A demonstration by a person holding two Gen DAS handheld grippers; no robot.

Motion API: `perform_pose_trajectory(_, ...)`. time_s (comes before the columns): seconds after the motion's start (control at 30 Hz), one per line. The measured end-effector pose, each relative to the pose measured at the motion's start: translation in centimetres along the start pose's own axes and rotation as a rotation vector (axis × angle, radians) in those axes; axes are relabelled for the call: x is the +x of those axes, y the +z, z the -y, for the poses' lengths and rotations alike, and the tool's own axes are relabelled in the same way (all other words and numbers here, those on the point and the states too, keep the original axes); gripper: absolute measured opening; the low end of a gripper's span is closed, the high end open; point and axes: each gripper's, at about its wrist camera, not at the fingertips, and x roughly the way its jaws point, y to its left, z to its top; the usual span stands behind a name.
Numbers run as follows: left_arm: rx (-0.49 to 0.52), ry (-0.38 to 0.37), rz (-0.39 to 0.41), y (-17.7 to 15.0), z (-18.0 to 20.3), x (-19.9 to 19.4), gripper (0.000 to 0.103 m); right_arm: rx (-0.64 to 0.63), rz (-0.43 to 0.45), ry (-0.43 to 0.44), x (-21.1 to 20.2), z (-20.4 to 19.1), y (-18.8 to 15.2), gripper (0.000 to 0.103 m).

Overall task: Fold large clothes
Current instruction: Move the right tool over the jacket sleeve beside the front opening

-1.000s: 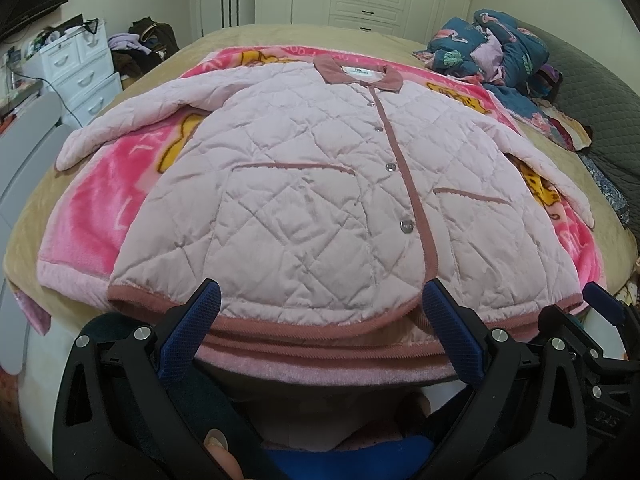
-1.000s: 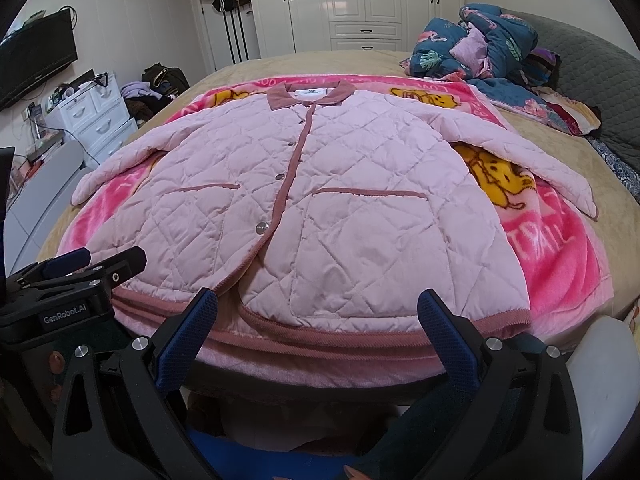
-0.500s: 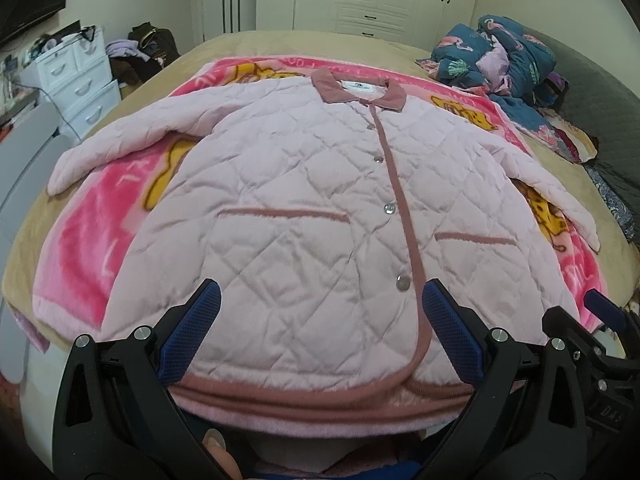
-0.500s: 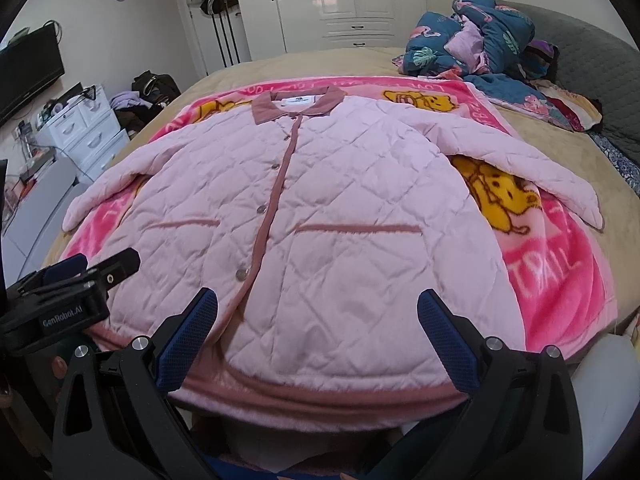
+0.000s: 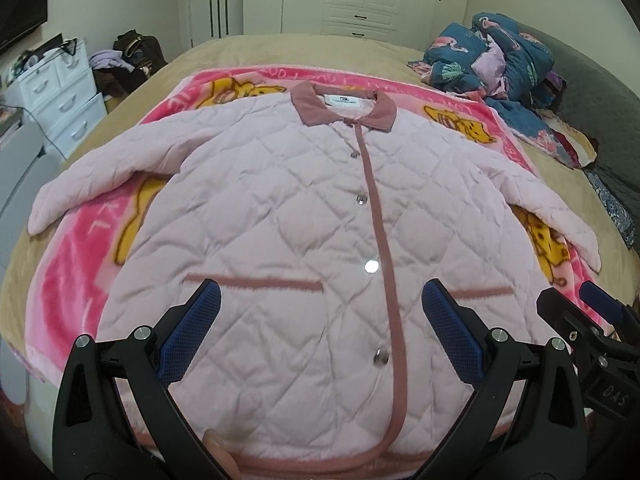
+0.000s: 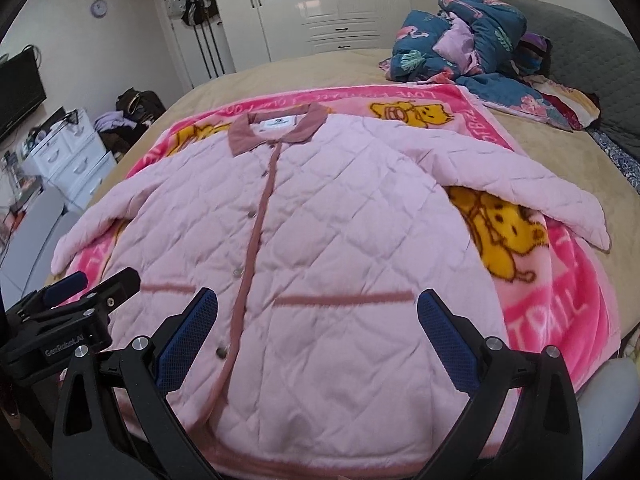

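Observation:
A pale pink quilted jacket (image 5: 288, 232) with dusty rose collar, placket and pocket trim lies flat, buttoned, front up, on a pink cartoon blanket (image 5: 72, 264); both sleeves spread outward. It also shows in the right wrist view (image 6: 340, 240). My left gripper (image 5: 320, 320) is open and empty, hovering above the jacket's lower left front. My right gripper (image 6: 318, 320) is open and empty above the lower right front. Each gripper appears at the edge of the other's view, the right one (image 5: 592, 316) and the left one (image 6: 76, 300).
The blanket (image 6: 560, 300) lies on a tan bed (image 5: 280, 48). A pile of blue patterned bedding (image 5: 500, 60) sits at the far right. A white drawer unit (image 5: 64, 96) stands left of the bed, white wardrobes (image 6: 340, 4) behind.
Both grippers have moved forward and up over the jacket, from beyond its hem to above its lower front. The jacket has not moved.

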Motion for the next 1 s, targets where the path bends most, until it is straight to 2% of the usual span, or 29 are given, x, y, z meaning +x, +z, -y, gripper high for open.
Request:
perform_pose_trajectory(0.3, 0.049, -0.013, -0.028, 3.2, 1.9, 3.3, 0.095, 0.058, -0.031, -0.079, 3.7, 3.8, 3.0, 0.099)
perform_pose_trajectory(0.6, 0.098, -0.027, -0.092, 5.8, 4.3, 8.2, 0.095, 0.183, -0.053, -0.124, 8.1, 9.9, 5.1, 0.099)
perform_pose_trajectory(0.77, 0.126, -0.017, -0.116, 7.0, 6.0, 10.6, 0.095, 0.314, -0.028, -0.147, 9.3, 14.6, 6.1, 0.099)
perform_pose_trajectory(0.9, 0.163, -0.023, -0.083, 7.9, 7.3, 11.3, 0.095, 0.414, -0.023, -0.159, 9.9, 18.4, 6.5, 0.099)
perform_pose_trajectory(1.0, 0.173, -0.026, -0.086, 8.6, 8.2, 12.4, 0.095, 0.476, -0.018, -0.186, 10.4, 21.4, 6.6, 0.099)
